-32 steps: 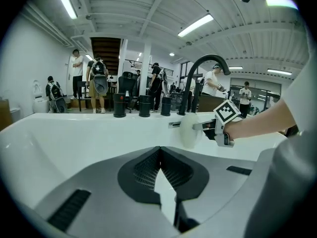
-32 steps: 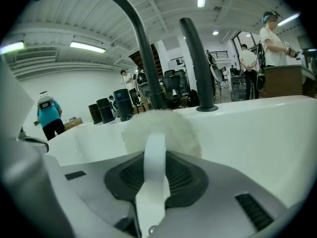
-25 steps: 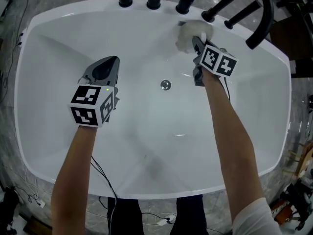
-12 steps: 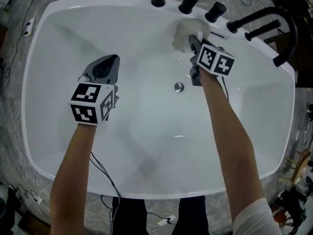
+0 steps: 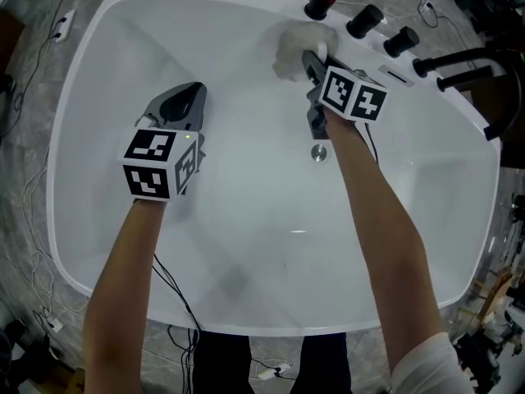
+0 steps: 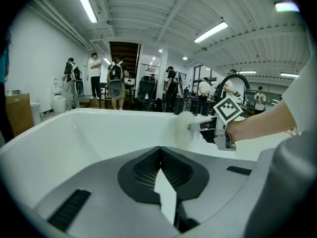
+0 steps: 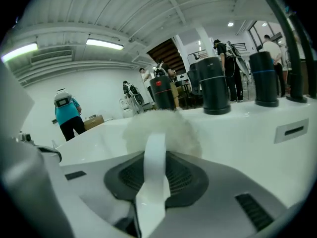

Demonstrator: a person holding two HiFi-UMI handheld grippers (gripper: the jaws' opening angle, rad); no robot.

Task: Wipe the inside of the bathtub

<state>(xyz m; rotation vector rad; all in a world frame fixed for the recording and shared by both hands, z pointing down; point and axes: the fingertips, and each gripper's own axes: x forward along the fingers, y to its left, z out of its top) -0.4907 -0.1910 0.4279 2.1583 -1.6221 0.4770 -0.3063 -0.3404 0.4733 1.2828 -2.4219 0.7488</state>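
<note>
- Wiping step: right gripper [image 5: 307, 59] clamps fluffy white pad [image 5: 291, 46] against bathtub [image 5: 262, 212] wall at 12 o'clock.
- Left gripper [image 5: 190, 95] closed, empty, at 10 o'clock.
- Next: likely sweep pad along wall.

Glossy, smooth bathtub [image 5: 271, 245]; fluffy white cloth [image 5: 292, 49]; matt black knob [image 5: 321, 1].

Open workshop hall, strip lights [image 6: 87, 4], ribbed ceiling [image 6: 148, 11], people [image 6: 116, 81] standing beyond freestanding bathtub [image 6: 74, 128]
</note>
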